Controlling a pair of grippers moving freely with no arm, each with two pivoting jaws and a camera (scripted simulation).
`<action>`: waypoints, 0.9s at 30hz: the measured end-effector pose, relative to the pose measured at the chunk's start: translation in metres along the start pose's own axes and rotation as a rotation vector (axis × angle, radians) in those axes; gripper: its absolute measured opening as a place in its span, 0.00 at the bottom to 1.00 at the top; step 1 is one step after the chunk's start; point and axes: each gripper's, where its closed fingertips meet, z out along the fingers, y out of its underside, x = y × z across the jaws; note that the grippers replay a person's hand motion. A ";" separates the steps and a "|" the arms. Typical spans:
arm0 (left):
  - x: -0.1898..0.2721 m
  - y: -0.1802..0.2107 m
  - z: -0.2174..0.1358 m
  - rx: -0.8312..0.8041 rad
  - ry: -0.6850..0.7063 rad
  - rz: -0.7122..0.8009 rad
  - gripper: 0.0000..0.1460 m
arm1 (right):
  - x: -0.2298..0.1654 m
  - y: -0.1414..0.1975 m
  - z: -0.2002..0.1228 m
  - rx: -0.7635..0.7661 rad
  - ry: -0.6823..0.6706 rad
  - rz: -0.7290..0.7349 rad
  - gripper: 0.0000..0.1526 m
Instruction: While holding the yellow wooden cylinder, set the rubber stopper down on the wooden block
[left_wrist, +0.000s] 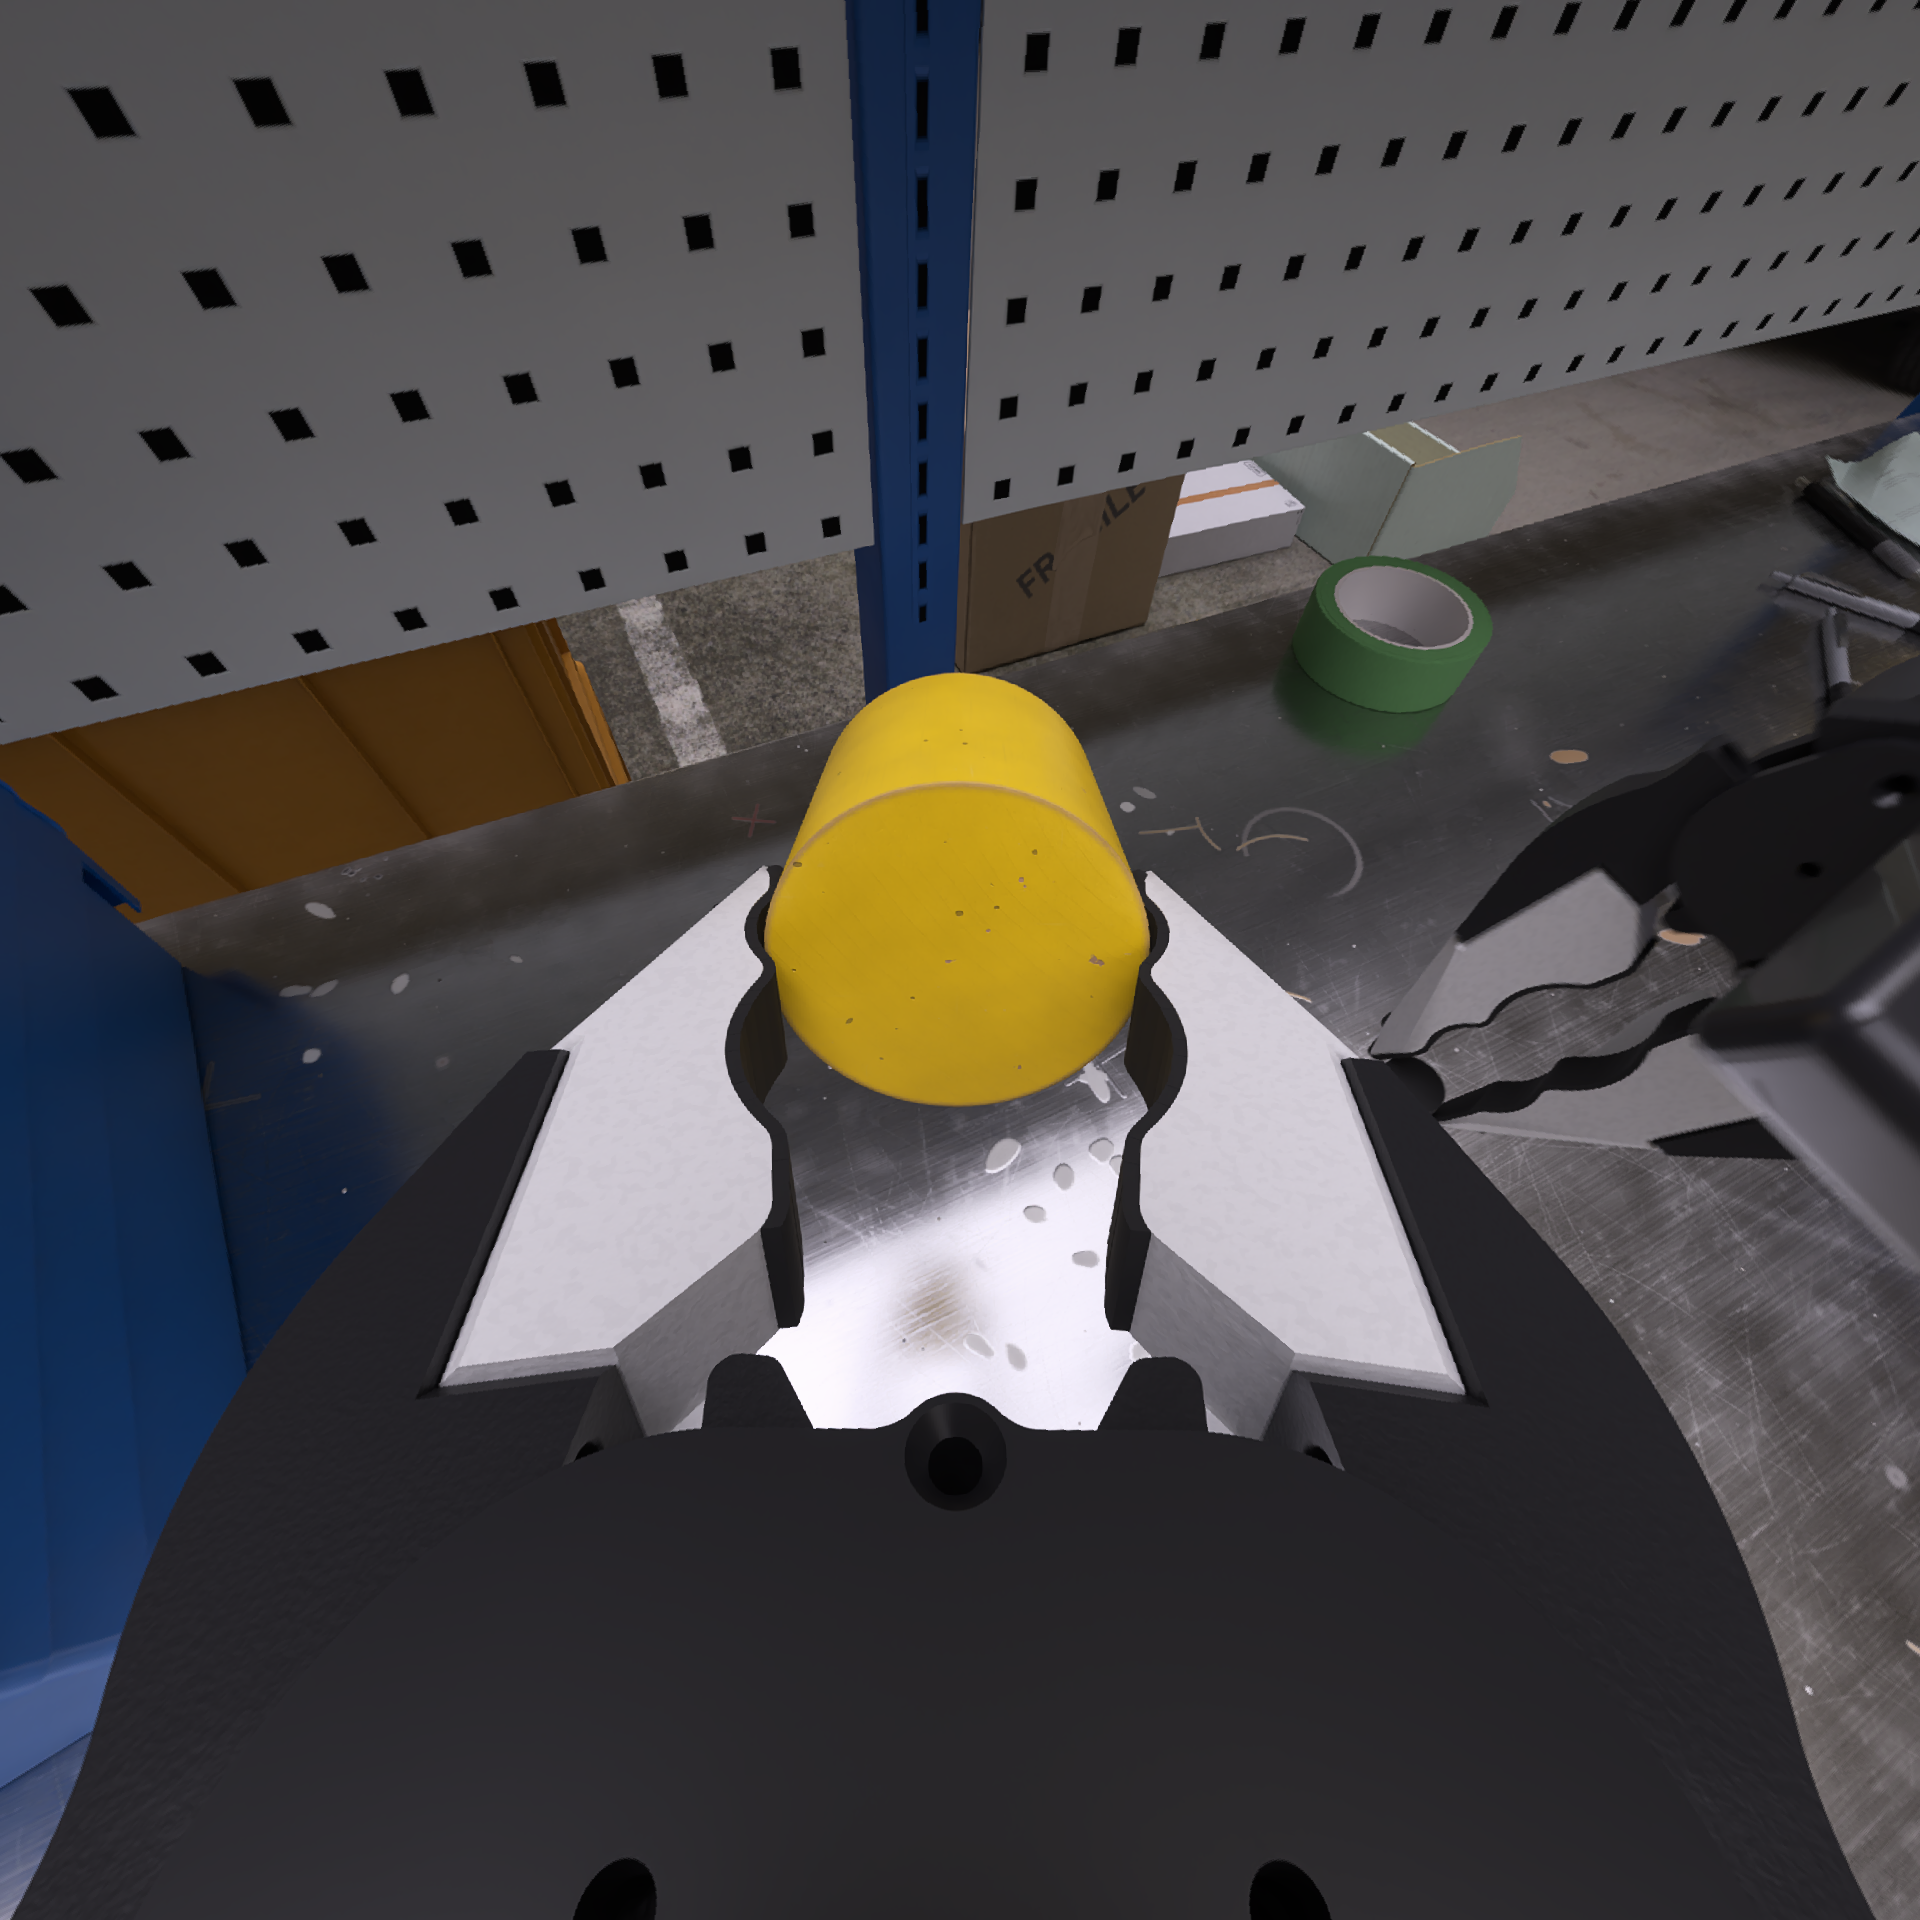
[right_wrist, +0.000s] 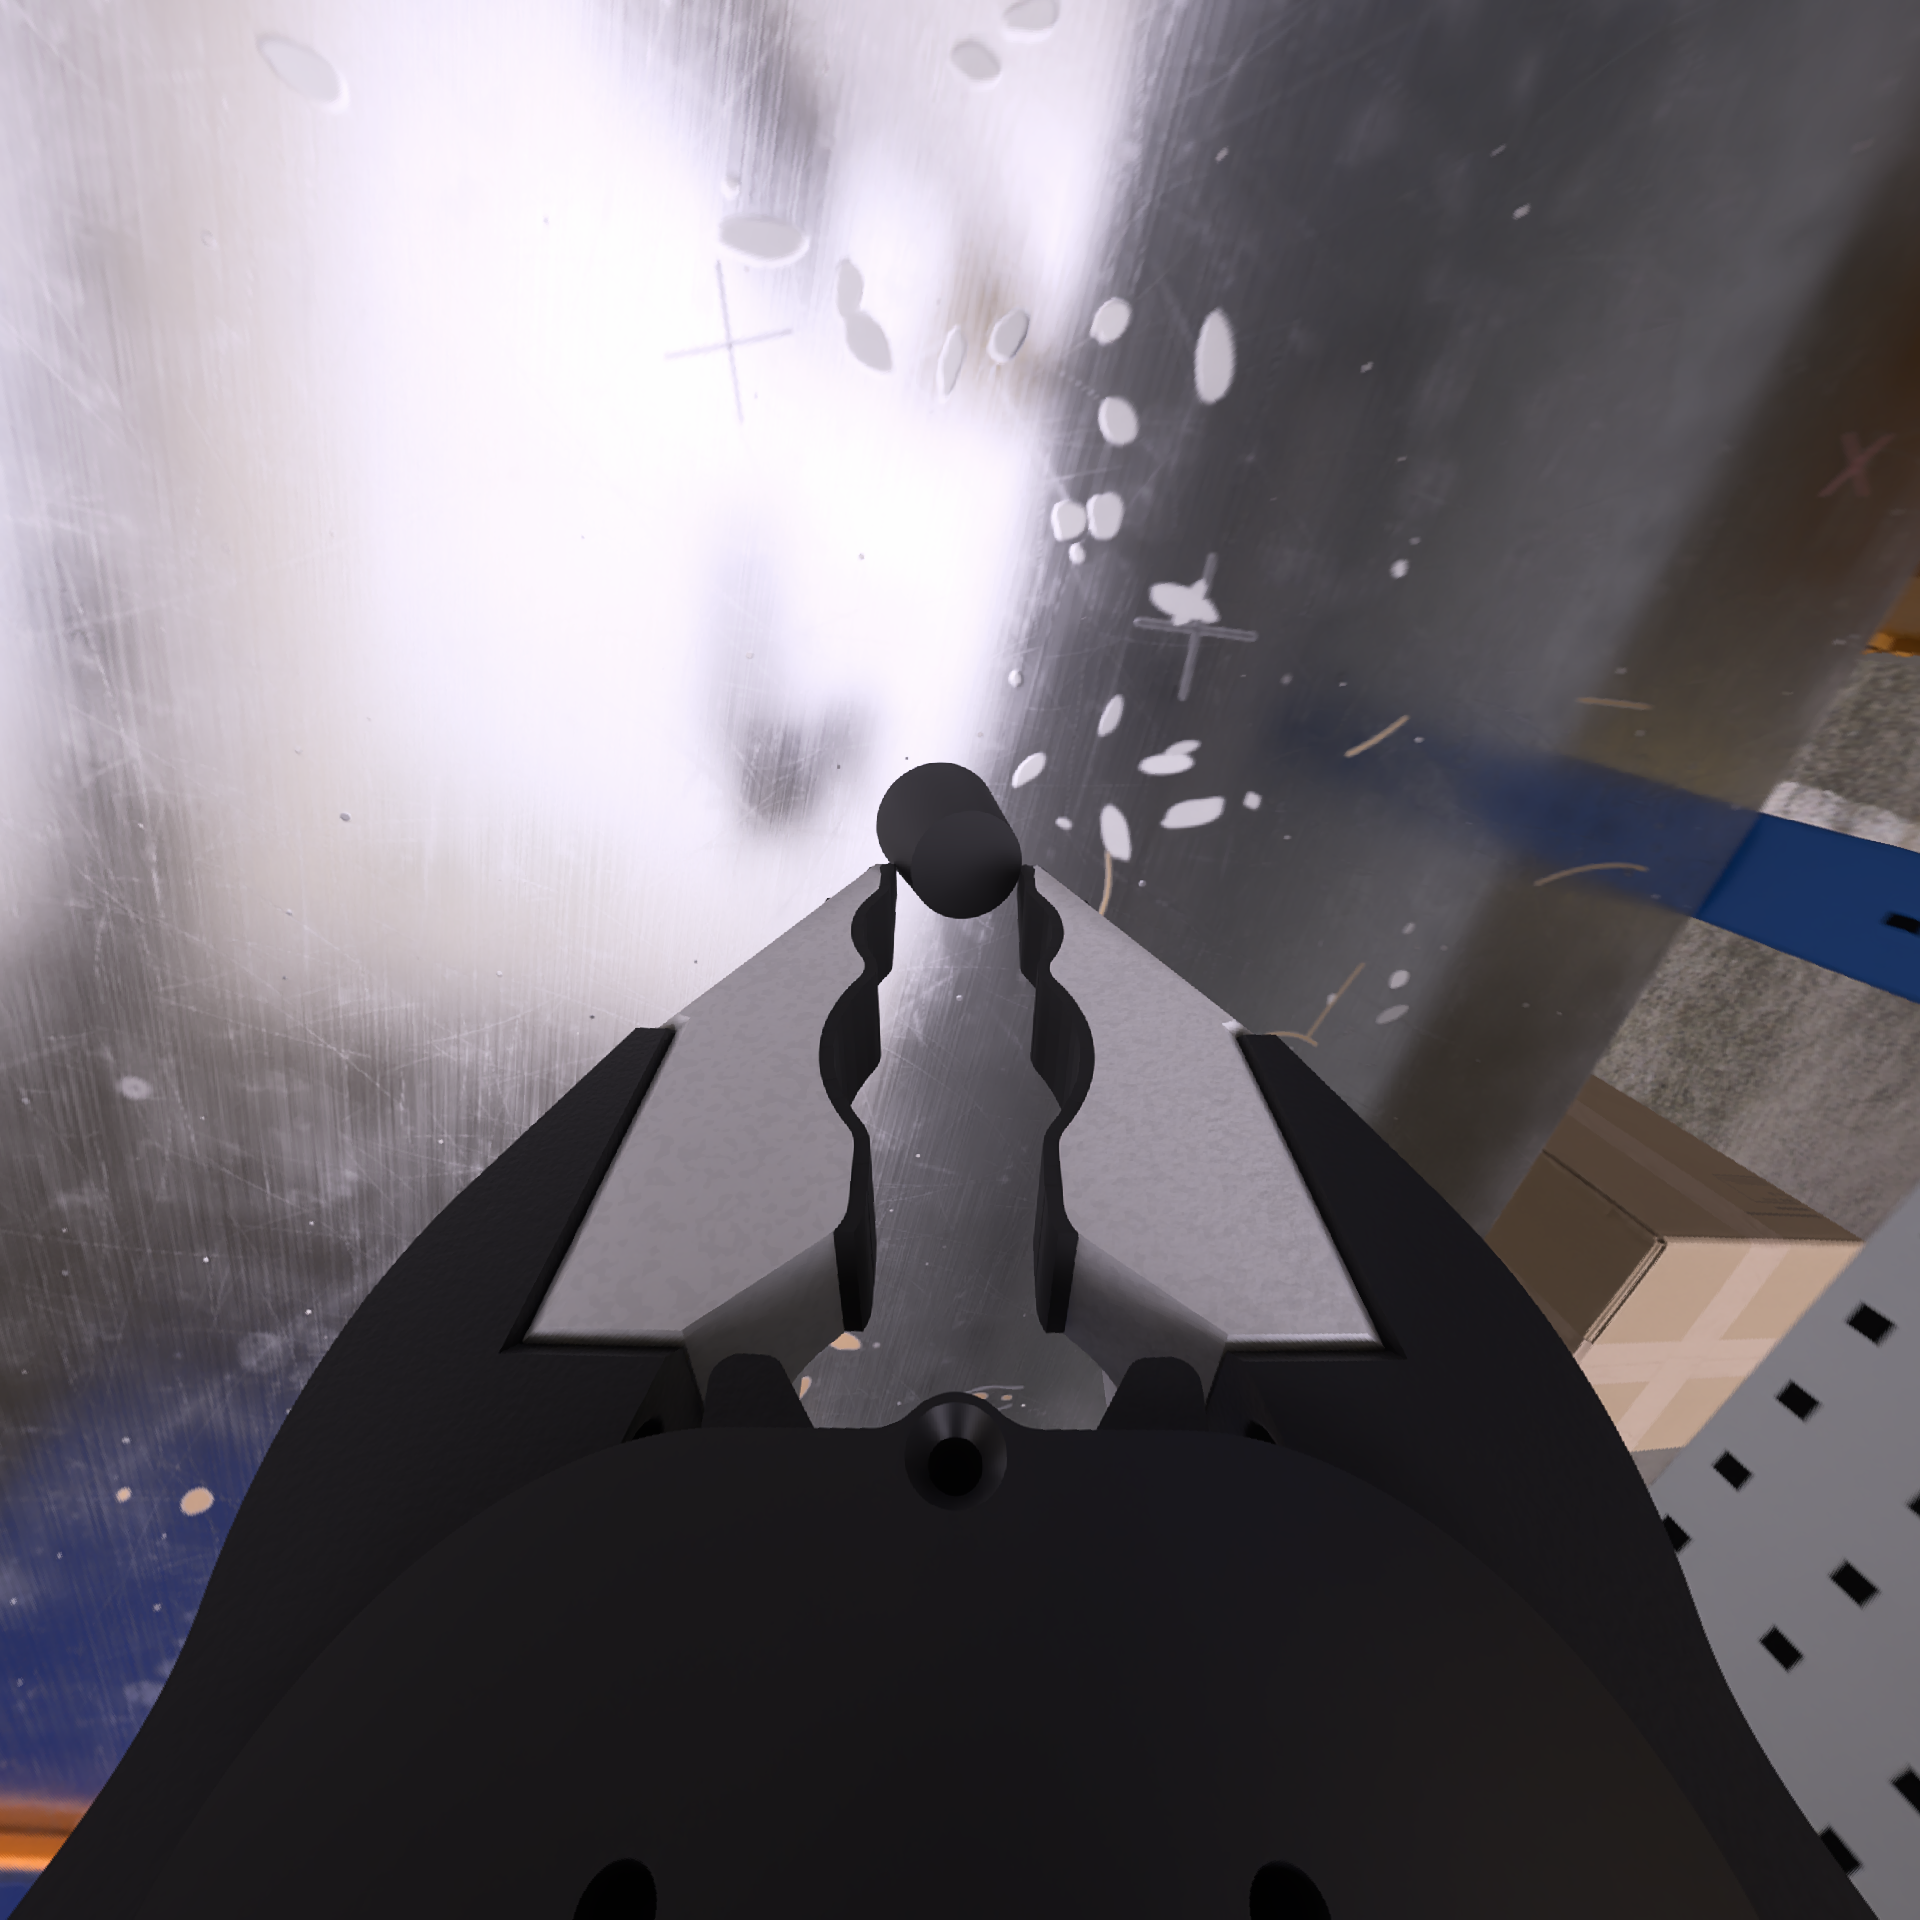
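My left gripper (left_wrist: 956, 935) is shut on the yellow wooden cylinder (left_wrist: 956, 914), which lies sideways between the fingertips above the scratched metal table (left_wrist: 1558, 1299), its flat end facing the camera. My right gripper (right_wrist: 956, 873) is shut on the small black rubber stopper (right_wrist: 951, 847), pinched at the fingertips and held over the bright metal table (right_wrist: 416, 520). The right gripper also shows in the left wrist view (left_wrist: 1397, 1055) at the right edge, its tips low near the table. No wooden block shows in either view.
A green tape roll (left_wrist: 1392, 634) lies on the table at the back right, with pens (left_wrist: 1849, 603) beyond it. A grey pegboard (left_wrist: 416, 312) with a blue post (left_wrist: 914, 312) stands behind the table. Cardboard boxes (right_wrist: 1683, 1299) sit on the floor beyond the edge.
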 end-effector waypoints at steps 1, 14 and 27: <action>0.000 0.000 0.000 0.000 0.000 0.000 0.45 | 0.001 -0.001 -0.006 0.019 0.016 0.009 0.15; 0.000 0.000 -0.001 0.009 0.000 -0.002 0.45 | -0.046 0.167 -0.122 -0.014 0.177 0.325 0.15; 0.000 0.000 -0.001 0.013 -0.001 -0.004 0.45 | -0.126 0.298 -0.016 -0.261 -0.021 0.349 0.15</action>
